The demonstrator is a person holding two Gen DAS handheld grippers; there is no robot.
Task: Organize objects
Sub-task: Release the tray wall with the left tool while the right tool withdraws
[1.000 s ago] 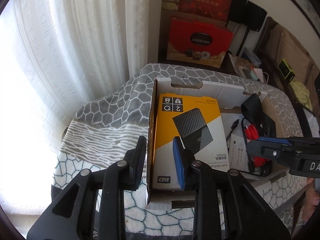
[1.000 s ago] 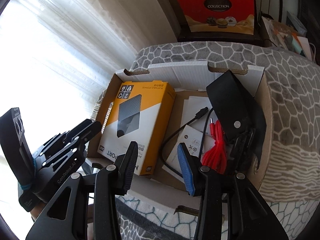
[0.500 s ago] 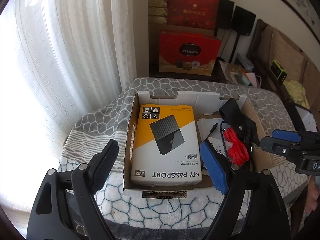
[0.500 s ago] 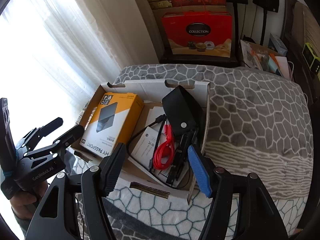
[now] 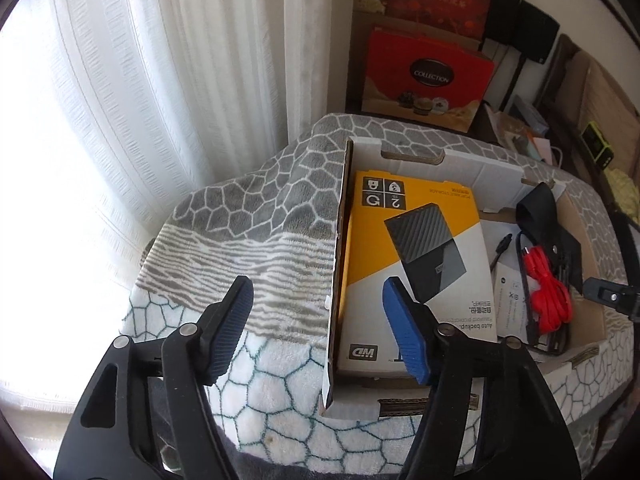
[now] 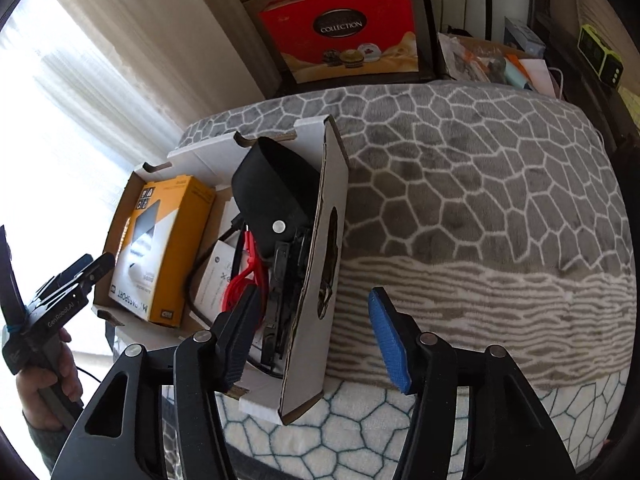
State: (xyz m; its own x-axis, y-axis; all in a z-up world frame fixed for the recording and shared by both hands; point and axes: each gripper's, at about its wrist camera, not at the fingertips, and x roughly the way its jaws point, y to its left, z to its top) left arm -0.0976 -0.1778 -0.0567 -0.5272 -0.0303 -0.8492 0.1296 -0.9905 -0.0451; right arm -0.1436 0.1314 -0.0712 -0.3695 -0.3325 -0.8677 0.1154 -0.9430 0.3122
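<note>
An open cardboard box (image 5: 338, 280) (image 6: 320, 280) sits on a grey and white blanket. Inside lie a yellow and white hard drive package (image 5: 416, 256) (image 6: 160, 248), a black pouch (image 5: 540, 208) (image 6: 276, 192), a red cable (image 5: 550, 292) (image 6: 244, 276), a black cable and a paper leaflet (image 5: 508, 292). My left gripper (image 5: 316, 332) is open, its jaws on either side of the box's left wall. My right gripper (image 6: 312, 336) is open, its jaws on either side of the box's right wall.
The blanket (image 6: 480, 200) covers a raised surface with its front edge near me. A white curtain (image 5: 160, 80) hangs on the left. A red gift box (image 5: 428, 76) and cluttered shelves stand behind.
Both grippers moved outward and down: the left went left to straddle the box's left wall, the right went right to straddle the right wall. Both stay open.
</note>
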